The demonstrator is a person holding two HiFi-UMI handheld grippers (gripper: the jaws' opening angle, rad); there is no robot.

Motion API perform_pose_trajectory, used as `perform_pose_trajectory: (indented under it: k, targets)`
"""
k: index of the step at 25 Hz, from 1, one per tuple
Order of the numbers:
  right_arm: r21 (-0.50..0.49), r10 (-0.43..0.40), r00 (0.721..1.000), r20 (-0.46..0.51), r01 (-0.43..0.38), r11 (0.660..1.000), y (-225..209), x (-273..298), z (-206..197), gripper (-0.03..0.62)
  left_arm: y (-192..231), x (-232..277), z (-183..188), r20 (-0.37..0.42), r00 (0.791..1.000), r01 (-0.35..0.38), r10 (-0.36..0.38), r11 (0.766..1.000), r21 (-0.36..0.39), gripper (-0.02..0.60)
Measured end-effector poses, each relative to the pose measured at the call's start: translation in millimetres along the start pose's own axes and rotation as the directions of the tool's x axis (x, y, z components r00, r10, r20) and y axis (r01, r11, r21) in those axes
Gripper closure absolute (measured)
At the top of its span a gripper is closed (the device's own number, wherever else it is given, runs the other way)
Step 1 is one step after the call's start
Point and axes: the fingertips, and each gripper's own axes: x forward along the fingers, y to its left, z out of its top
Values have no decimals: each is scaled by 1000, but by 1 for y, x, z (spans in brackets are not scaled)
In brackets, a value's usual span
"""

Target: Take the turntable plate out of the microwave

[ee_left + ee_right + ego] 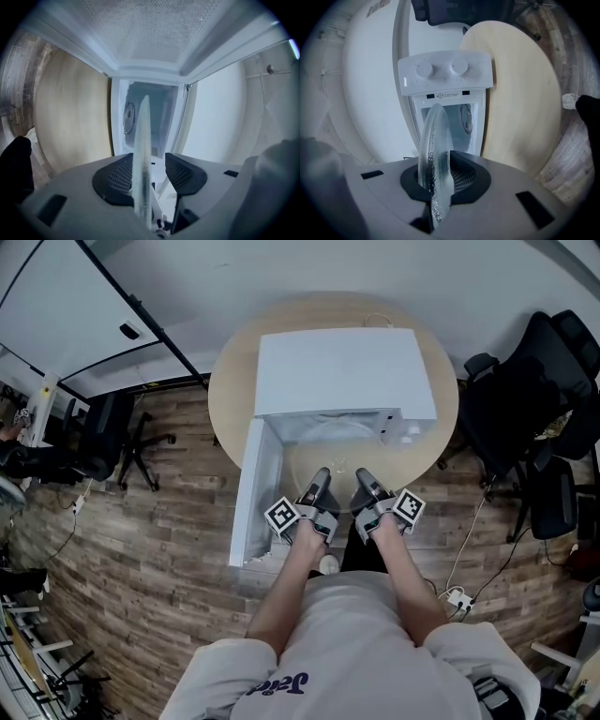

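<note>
The clear glass turntable plate (339, 482) hangs just in front of the white microwave (342, 371), whose door (255, 493) stands swung out to the left. My right gripper (366, 487) is shut on the plate's rim; in the right gripper view the ribbed glass (435, 154) is pinched between the black pads of that gripper (440, 176). My left gripper (319, 487) is open. In the left gripper view the plate's edge (142, 150) stands between the jaws of that gripper (157, 171), close by one pad, with a clear gap to the other pad (183, 174).
The microwave stands on a round wooden table (234, 390). Its control panel with two knobs (445, 70) is on the right side. Black office chairs (534, 427) stand at the right and another chair (103, 442) at the left. A power strip (457, 596) lies on the floor.
</note>
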Motion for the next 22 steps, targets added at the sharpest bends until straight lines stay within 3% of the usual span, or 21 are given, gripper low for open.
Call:
perform_pose_trajectory:
  k: [3, 6, 10, 17, 22]
  targets:
    - [9, 15, 1000, -3, -15, 1000, 9, -8, -4, 557, -12, -2, -7, -26, 1000, 14, -14, 1000, 16, 388]
    - [-5, 36, 999, -11, -36, 999, 22, -14, -8, 557, -18, -6, -14, -33, 999, -6, 7, 1000, 17, 484]
    - [-31, 55, 998, -19, -55, 998, 42, -18, -13, 557, -30, -9, -20, -43, 999, -29, 30, 999, 37, 537]
    - [-31, 88, 996, -7, -88, 996, 85, -23, -22, 557, -76, -11, -26, -63, 997, -45, 52, 994, 100, 548]
    - [-80, 80, 997, -6, -80, 994, 121, -27, -26, 558, -107, -13, -32, -64, 997, -29, 33, 998, 61, 548]
